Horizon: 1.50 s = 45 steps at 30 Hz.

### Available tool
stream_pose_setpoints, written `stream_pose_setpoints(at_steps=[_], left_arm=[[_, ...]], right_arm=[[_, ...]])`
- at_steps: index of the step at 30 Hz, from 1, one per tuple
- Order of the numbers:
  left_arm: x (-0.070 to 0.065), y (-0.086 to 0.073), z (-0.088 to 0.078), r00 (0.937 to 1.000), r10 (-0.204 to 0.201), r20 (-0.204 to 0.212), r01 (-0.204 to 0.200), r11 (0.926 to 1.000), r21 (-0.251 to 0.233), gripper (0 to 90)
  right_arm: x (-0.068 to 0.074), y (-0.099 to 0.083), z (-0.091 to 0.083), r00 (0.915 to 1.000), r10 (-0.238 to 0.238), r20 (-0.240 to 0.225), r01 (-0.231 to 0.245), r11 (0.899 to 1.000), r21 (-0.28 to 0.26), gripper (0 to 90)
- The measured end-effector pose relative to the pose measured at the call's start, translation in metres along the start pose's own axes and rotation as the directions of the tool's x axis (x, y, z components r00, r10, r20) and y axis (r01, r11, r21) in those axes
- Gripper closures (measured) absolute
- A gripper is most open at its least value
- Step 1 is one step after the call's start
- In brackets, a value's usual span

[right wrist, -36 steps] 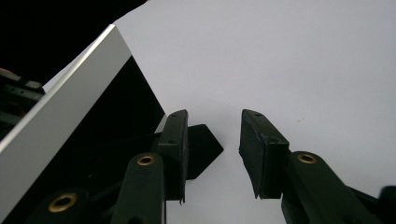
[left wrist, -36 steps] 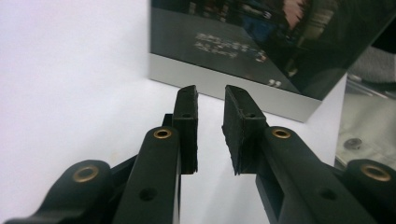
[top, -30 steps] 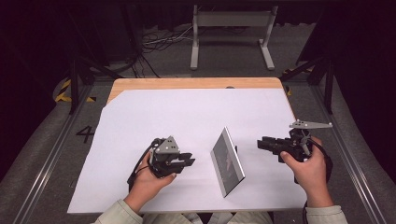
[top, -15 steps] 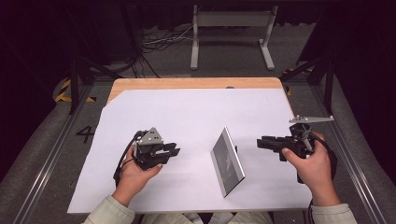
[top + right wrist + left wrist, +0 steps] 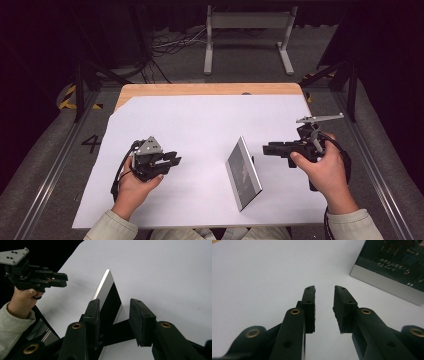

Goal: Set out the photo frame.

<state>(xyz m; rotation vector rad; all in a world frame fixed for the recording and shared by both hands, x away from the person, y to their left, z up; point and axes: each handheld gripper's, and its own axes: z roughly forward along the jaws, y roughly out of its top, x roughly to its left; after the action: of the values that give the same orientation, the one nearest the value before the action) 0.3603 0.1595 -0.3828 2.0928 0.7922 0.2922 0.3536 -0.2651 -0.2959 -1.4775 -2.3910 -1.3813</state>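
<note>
flat dark rectangular box with a silver edge (image 5: 243, 170) is lying on the white paper-covered table (image 5: 200, 120), between both hands. left gripper (image 5: 172, 161) is hovering well apart from it, jaws apart, nothing between. right gripper (image 5: 267, 149) is pointing at the box, jaws just opening, empty.

L claw (image 5: 172, 161) & R claw (image 5: 266, 149): both agape, empty.
</note>
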Motion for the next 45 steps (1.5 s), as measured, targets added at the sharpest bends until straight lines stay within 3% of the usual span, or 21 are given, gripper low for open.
stream_pose_setpoints(at_steps=[6, 16, 27, 38, 45], left_arm=[[0.008, -0.004, -0.002, 0.9994, -0.029, -0.017, 0.029, 0.9996, -0.006, 71.9], [0.009, -0.004, -0.003, 0.9992, -0.031, -0.024, 0.031, 0.9995, -0.008, 71.7], [0.010, -0.005, -0.002, 0.9991, -0.024, -0.033, 0.024, 0.9997, 0.000, 71.5], [0.010, -0.005, -0.002, 0.9990, -0.032, -0.032, 0.032, 0.9995, 0.000, 71.3], [0.010, -0.005, -0.002, 0.9990, -0.031, -0.033, 0.031, 0.9995, 0.002, 71.3]], right_arm=[[0.008, 0.007, 0.008, 0.9998, 0.022, 0.004, -0.022, 0.999, 0.042, 57.6], [0.029, 0.011, 0.019, 0.9990, 0.040, 0.019, -0.042, 0.991, 0.128, 55.2], [0.047, 0.013, 0.031, 0.9964, 0.024, 0.081, -0.040, 0.977, 0.209, 53.8], [0.051, 0.012, 0.047, 0.9877, 0.024, 0.154, -0.068, 0.956, 0.286, 55.1], [0.055, 0.010, 0.056, 0.9807, 0.016, 0.195, -0.082, 0.939, 0.334, 62.2]])
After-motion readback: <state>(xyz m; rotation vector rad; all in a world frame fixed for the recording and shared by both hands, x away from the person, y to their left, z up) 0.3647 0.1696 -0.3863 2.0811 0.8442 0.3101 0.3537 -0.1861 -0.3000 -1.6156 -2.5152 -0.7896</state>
